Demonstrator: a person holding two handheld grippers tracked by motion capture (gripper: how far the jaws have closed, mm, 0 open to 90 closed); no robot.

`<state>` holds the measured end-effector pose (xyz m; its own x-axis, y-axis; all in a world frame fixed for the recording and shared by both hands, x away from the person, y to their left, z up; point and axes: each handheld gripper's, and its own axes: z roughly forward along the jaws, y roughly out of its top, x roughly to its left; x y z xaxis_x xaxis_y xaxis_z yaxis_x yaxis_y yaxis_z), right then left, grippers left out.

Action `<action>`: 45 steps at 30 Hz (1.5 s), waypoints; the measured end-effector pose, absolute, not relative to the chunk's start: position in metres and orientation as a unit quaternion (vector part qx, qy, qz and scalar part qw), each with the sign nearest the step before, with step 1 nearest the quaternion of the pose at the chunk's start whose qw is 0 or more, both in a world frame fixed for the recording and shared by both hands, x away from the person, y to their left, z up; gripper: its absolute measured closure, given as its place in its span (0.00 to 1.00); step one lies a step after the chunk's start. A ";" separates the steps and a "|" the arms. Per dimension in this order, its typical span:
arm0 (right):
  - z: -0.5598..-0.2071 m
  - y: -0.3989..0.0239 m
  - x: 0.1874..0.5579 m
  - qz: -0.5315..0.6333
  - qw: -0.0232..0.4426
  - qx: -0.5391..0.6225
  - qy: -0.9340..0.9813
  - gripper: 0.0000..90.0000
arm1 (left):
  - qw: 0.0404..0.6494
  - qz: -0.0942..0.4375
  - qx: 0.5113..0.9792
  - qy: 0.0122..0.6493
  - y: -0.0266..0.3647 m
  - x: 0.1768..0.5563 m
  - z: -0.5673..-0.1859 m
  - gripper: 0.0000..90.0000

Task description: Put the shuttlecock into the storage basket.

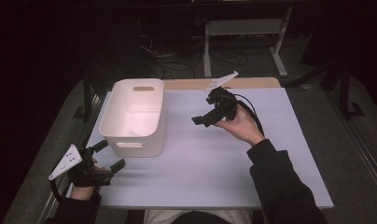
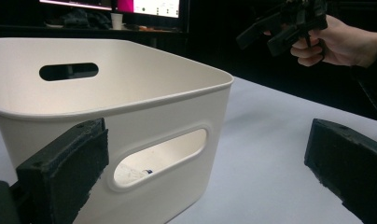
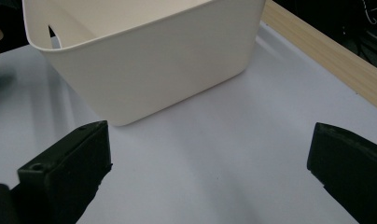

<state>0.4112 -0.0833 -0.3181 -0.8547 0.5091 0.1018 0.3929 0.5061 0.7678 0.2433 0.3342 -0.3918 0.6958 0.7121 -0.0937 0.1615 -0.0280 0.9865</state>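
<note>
A white plastic bin (image 1: 135, 116) with handle slots stands on the left half of the white table (image 1: 214, 168). My left gripper (image 1: 112, 154) rests low at the table's near left corner, just in front of the bin's near wall, open with nothing between its jaws. In the left gripper view the bin (image 2: 130, 93) rises right ahead of this gripper (image 2: 205, 177). A hand holds my right gripper (image 1: 203, 119) above the table's middle, right of the bin, pointing at it. In the right gripper view, this gripper (image 3: 210, 163) is open and empty, with the bin (image 3: 154, 60) ahead.
A wooden strip (image 1: 252, 83) runs along the table's far edge, also seen as the wooden strip (image 3: 326, 56). Cables and a white frame leg (image 1: 280, 46) lie on the dark floor beyond. Through the bin's near slot a small pale scrap (image 2: 147, 171) shows inside.
</note>
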 end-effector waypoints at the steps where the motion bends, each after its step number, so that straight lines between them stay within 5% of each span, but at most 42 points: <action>1: -0.318 -0.083 0.411 0.423 0.069 0.261 0.865 0.00 | 0.619 0.222 0.682 0.320 0.334 0.243 -0.392 0.00; 45: -0.363 -0.161 0.375 0.460 0.081 0.310 0.828 0.00 | 0.619 0.226 0.682 0.318 0.334 0.244 -0.392 0.00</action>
